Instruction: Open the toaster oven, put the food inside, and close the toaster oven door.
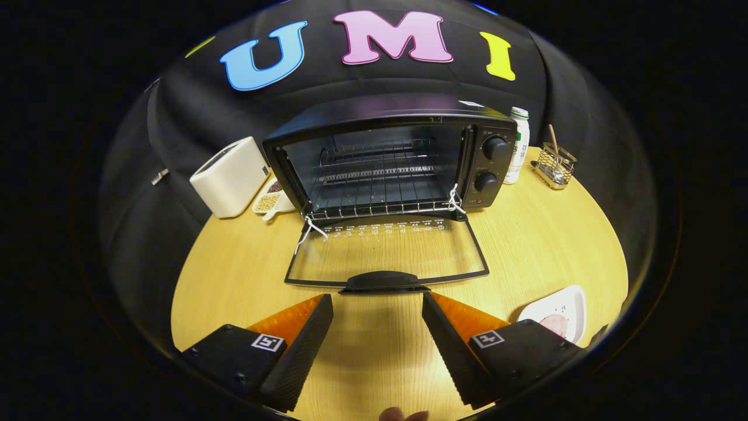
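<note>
Toaster oven at 12 o'clock, door folded flat, gripper spread empty, food plate at 3 o'clock.

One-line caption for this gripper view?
Open gripper faces the toaster oven, door down; food plate beside the right finger.

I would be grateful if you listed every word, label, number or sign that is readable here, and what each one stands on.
None can be read.
Toaster oven door: a row of white marks along its hinge edge, too small.
Toaster oven knob markings: blurred.
White bottle label: blurred.
Gripper, open above the table: square coded tags, no words.
</note>
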The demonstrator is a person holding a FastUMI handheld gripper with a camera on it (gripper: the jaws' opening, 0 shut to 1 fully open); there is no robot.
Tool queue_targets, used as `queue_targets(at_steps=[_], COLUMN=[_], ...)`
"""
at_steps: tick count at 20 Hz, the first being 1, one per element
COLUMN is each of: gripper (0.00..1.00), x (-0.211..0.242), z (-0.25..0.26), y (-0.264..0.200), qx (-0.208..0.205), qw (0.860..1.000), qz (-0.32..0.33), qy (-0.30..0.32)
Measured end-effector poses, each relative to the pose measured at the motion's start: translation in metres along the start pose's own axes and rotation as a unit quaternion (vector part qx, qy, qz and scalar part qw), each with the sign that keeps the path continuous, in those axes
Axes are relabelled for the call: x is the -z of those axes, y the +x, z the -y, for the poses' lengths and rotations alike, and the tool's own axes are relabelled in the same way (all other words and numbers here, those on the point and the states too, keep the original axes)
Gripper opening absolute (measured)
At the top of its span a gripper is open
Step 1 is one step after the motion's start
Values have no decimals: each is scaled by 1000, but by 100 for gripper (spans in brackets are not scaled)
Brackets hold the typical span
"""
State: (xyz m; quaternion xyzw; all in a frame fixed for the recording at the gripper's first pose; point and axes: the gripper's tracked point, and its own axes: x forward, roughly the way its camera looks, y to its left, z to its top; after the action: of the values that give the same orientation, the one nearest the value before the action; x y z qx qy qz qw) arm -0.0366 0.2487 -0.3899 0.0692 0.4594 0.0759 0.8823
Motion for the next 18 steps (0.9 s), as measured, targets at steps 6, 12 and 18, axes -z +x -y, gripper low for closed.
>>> queue_targets(at_steps=[6,12,18], gripper=[99,99,99], x=[-13,-10,21], z=[46,130,236], y=[-54,-89,-96], qx=[-51,-64,-19], qw=[998,993,979], qz=[-28,-100,-202], qy=[1,-13,-19])
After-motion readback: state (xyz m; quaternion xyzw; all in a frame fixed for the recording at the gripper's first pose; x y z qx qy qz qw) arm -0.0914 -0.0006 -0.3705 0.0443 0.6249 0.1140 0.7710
